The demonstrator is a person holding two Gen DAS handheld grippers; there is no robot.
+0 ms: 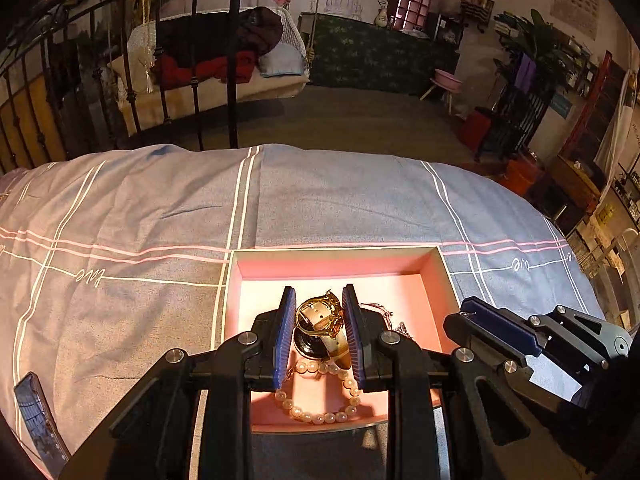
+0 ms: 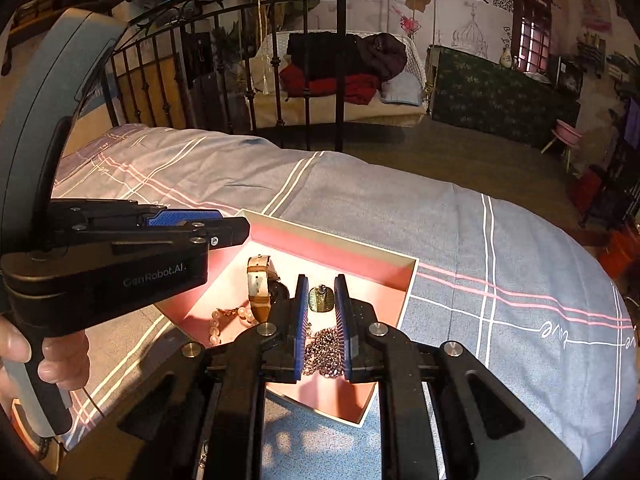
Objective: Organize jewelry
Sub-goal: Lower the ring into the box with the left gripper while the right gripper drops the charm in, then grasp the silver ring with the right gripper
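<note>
Black gripper parts fill the near edge of both views. At the far left of the right wrist view, a hand (image 2: 24,356) is seen wrapped around the grey handle of the left gripper (image 2: 224,229), which reaches in from the left over the box's left wall. A pink box (image 1: 336,266) is set on a blue bed cover (image 1: 160,200) with white and pink lines. Inside the box, a pearl bracelet (image 1: 320,416) is laid near the front. A gold watch (image 1: 322,316) is found between the blue pads of the left gripper (image 1: 320,332), but whether it is pinched cannot be told. To the right, a dark bead chain (image 2: 322,350) and a green pendant (image 2: 321,299) are seen between the spread pads of the right gripper (image 2: 322,316), not squeezed. Far behind, a black iron bed rail (image 1: 232,56) and a swing seat (image 1: 216,60) piled with clothes are seen.
</note>
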